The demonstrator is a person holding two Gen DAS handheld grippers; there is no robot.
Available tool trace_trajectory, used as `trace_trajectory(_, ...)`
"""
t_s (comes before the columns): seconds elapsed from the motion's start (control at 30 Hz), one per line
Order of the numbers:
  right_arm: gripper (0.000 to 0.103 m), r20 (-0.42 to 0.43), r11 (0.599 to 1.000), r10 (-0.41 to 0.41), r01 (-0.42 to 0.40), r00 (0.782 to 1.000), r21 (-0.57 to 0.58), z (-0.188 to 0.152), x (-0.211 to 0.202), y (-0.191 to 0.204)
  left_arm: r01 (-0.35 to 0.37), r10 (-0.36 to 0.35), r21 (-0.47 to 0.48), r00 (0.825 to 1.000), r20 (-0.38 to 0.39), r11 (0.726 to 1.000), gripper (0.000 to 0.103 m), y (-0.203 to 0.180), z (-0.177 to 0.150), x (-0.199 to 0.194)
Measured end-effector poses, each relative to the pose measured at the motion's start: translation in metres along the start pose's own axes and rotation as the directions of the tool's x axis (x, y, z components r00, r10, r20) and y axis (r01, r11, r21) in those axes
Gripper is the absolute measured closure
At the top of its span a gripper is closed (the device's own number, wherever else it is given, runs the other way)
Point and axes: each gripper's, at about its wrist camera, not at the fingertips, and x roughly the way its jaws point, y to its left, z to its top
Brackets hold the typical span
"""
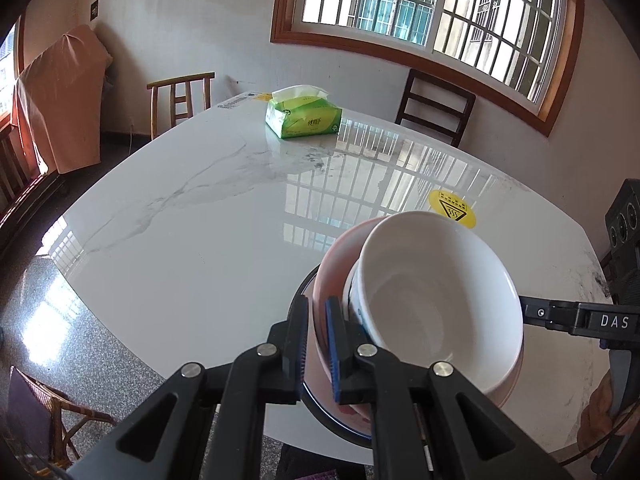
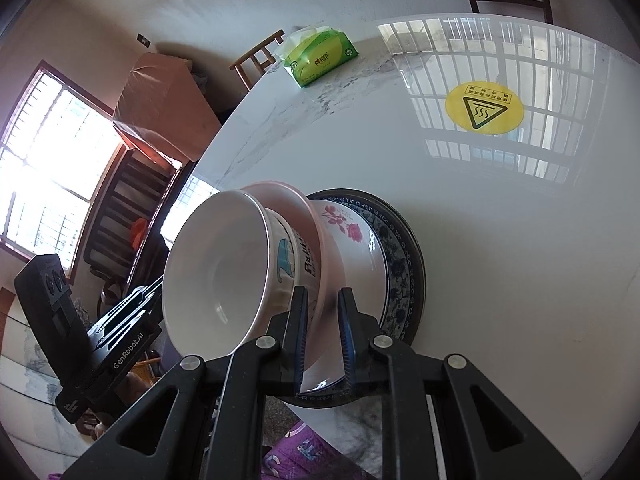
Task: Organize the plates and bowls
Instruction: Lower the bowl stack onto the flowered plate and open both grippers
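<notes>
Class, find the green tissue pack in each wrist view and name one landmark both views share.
Left wrist: the green tissue pack lies upper centre, on the far part of the white marble table.
Right wrist: the pack sits at top centre, near the table's far edge.
Shared landmark: the round yellow warning sticker.

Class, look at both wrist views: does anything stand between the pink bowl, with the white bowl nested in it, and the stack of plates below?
Nothing visible does. Both grippers, left and right, grip the pink bowl holding the white bowl, directly over the flowered plate.
</notes>
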Motion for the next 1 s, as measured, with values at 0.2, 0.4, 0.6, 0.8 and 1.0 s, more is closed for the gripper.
trace_trajectory(0.2,0.077,0.041,1.0,-0.008,0.008,0.999,0.006,-0.003,0.0,-0.005,-0.025,0.024,0.01,0.998,0.06,1.0,0.087,0.004,-0.003,0.001)
trace_trajectory(0.4,0.063,0.071,1.0,-0.008,0.006,0.997,0.027,-0.004,0.002,-0.011,0.034,-0.029,-0.06,0.996,0.079,0.998,0.067,0.026,-0.001,0.007)
trace_trajectory(0.6,0.051,0.092,0.999,0.005,-0.01,0.996,0.046,-0.004,0.004,-0.02,0.049,-0.041,-0.077,0.995,0.095,0.996,0.057,0.033,-0.007,0.002)
trace_trajectory(0.8,0.045,0.217,0.999,-0.029,0.035,0.976,-0.021,-0.018,-0.011,-0.006,0.046,-0.034,-0.065,0.986,0.165,0.997,0.055,0.032,-0.022,-0.015)
trace_trajectory(1.0,0.029,0.517,0.966,-0.131,0.226,0.846,-0.126,-0.068,-0.041,0.028,0.053,-0.03,-0.082,0.966,0.257,0.995,0.052,0.036,-0.05,-0.034)
